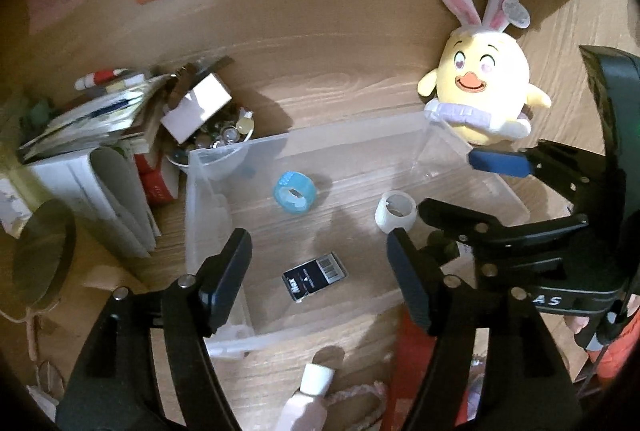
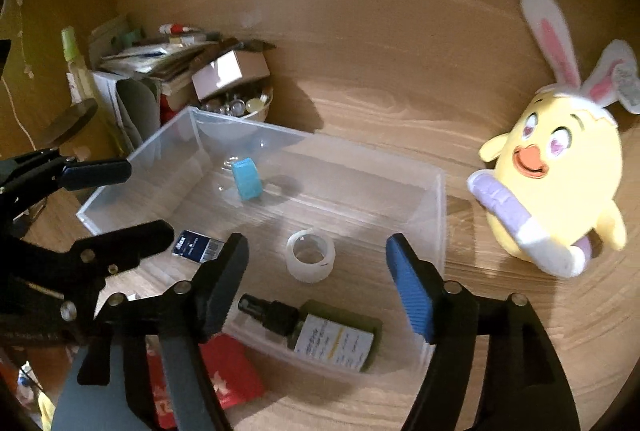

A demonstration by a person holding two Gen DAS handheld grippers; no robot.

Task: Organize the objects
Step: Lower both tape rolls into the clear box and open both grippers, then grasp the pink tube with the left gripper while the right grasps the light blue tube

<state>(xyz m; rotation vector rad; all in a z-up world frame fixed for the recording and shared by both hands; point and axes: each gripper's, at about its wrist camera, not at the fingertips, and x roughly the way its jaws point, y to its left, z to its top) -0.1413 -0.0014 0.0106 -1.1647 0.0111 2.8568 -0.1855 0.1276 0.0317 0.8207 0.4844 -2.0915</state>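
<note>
A clear plastic bin sits on the wooden desk. Inside lie a blue tape roll, a clear tape roll, a dark staple box and a dark green spray bottle. My left gripper is open and empty above the bin's near side; it also shows in the right wrist view. My right gripper is open and empty over the bottle and clear tape; it also shows in the left wrist view.
A yellow chick plush with bunny ears stands right of the bin. A pile of papers, a small box and a bowl of small items crowd the back left. A red packet and a small bottle lie in front.
</note>
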